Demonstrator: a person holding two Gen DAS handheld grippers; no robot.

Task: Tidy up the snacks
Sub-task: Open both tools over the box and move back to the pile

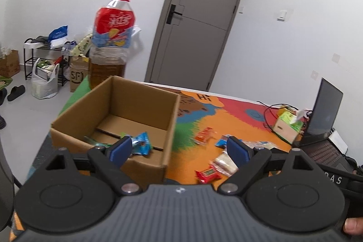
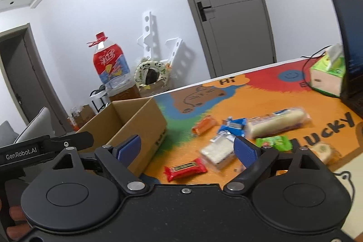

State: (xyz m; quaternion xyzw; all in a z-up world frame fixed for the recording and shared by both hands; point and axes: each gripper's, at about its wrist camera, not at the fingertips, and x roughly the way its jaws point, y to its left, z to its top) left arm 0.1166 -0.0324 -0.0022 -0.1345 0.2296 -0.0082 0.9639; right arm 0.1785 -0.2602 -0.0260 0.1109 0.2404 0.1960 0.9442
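- Two sets of tongs show at the bottom of their frames, both spread wide with nothing between the pads: our left gripper point(image 1: 180, 150) and our right gripper point(image 2: 188, 150).
- Largest on the colourful mat point(image 2: 261, 101) is the cardboard box point(image 1: 113, 115), left of centre in both views; it already holds a blue packet point(image 1: 141, 143) and a green one beside it.
- Next in size, the long white roll point(image 2: 278, 123) lies right of centre in the right wrist view, well beyond our right tongs.
- Smaller, the clear-wrapped white block point(image 2: 216, 152) sits just ahead of the right gripper's right-hand pad, slightly inside the gap.
- Smaller again, the red bar point(image 2: 185, 169) lies low in the frame, nearest the open span, with the box wall close on its left.
- Smallest are the green sweet point(image 2: 274, 143), the orange wrapper point(image 2: 203, 126) and the blue wrappers point(image 2: 233, 127), scattered mid-frame.
- We judge the main risk is crowding: closing on the red bar could catch the white block too, or knock the box.
- We also judge slick wrappers may slip from the pads, and both tongs working one small patch could collide.
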